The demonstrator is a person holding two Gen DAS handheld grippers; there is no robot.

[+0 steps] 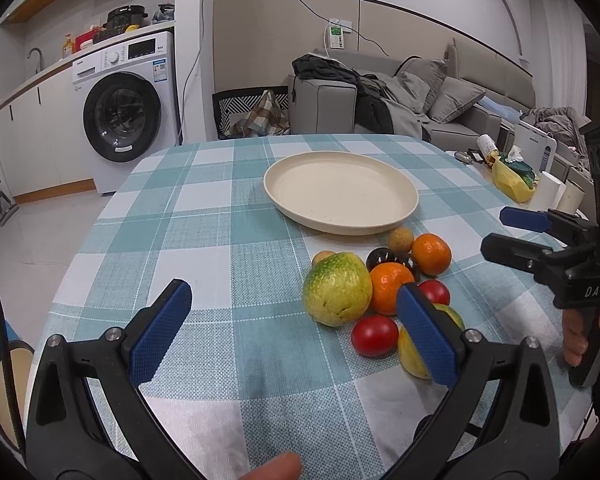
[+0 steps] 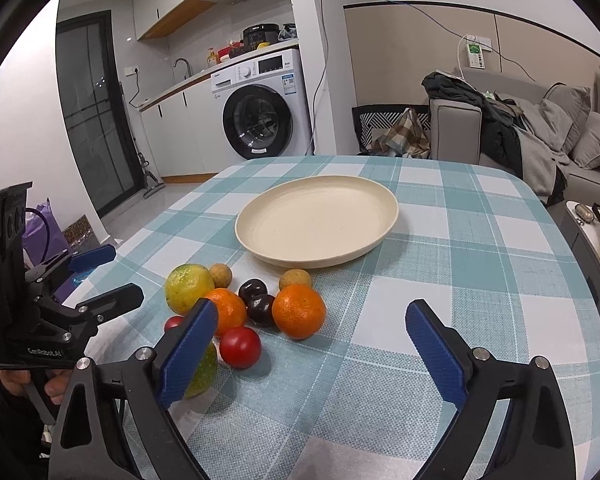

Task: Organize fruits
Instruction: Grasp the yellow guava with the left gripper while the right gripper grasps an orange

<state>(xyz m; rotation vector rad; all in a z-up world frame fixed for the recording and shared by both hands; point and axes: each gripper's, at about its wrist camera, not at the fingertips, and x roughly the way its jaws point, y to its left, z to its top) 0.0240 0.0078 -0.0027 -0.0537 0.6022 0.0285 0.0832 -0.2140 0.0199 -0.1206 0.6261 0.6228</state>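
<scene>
Grippers hovering | left gripper (image 1: pixel 294 326) gaping, gripping nothing | right gripper (image 2: pixel 312 344) gaping, gripping nothing | fruits (image 2: pixel 244 312) sitting beside plate (image 2: pixel 260 252).

The left gripper (image 1: pixel 294 330) hangs above the checked tablecloth (image 1: pixel 204 240) with jaws spread wide, nothing between them. A cluster of fruit (image 1: pixel 380 300) lies just beside its right finger, in front of the cream plate (image 1: pixel 340 196). The right gripper (image 1: pixel 500 232) enters at the right edge, jaws apart.
</scene>
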